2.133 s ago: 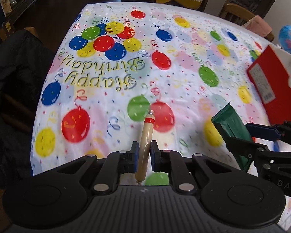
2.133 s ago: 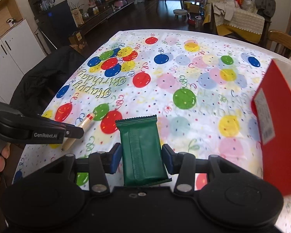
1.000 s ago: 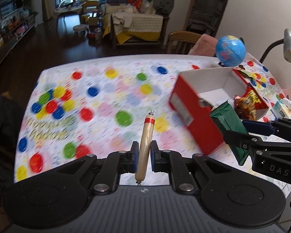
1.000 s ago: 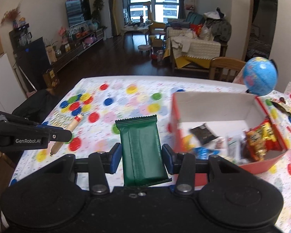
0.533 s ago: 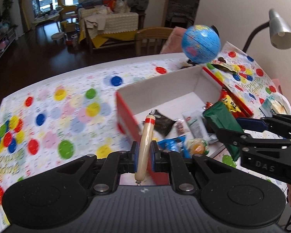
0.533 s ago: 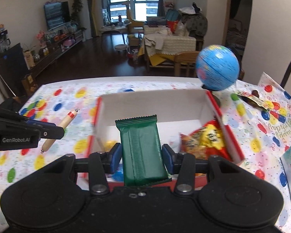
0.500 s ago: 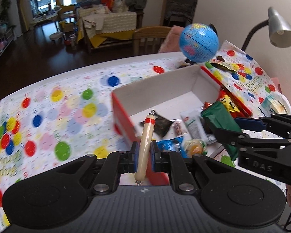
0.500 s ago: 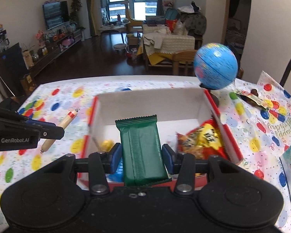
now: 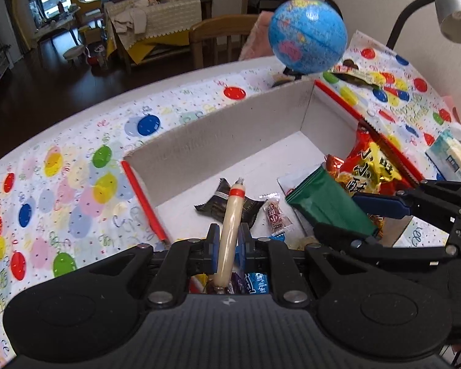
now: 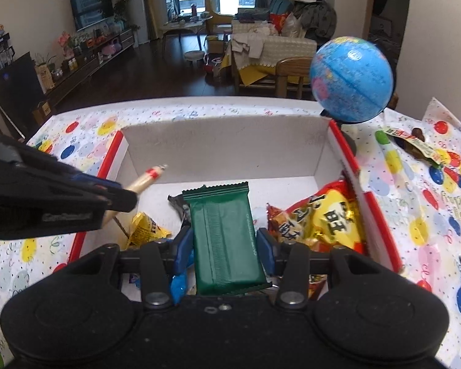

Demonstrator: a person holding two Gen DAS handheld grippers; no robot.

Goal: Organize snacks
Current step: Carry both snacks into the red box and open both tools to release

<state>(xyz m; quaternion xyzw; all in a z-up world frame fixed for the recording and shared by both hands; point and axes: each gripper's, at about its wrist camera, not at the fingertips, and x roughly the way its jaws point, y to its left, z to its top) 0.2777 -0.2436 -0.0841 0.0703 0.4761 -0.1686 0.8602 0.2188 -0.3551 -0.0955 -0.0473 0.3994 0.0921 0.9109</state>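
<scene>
both snacks held over the open box

the left gripper [image 9: 227, 243] has its jaws pinching a pale sausage stick [image 9: 229, 230] with a red band near its tip, held lengthwise above the near left part of the red box [image 9: 144, 203]. the right gripper [image 10: 226, 246] has its jaws clamped on the sides of a green wrapper bar [image 10: 226, 236], held over the middle of the same box.

inside the box lie a dark wrapper [image 9: 221, 206], a small red-and-white candy [image 9: 275, 215], a large red and yellow bag [image 9: 365, 166] against the right wall, a yellow packet [image 10: 146, 230] near the left wall and blue packets [image 9: 258, 283] close under the grippers. the far half of the white floor is bare.

the two grippers are close side by side; in the left wrist view the right gripper's arms cross in front of the box's right corner.

a blue globe [image 10: 352, 80] stands just behind the box's far right corner. a torn wrapper [image 10: 415, 144] lies on the balloon-print surface [image 9: 76, 184] to the right, and a lamp head [image 9: 451, 6] hangs over that side. a wooden chair [image 10: 295, 73] stands beyond the surface's edge.
</scene>
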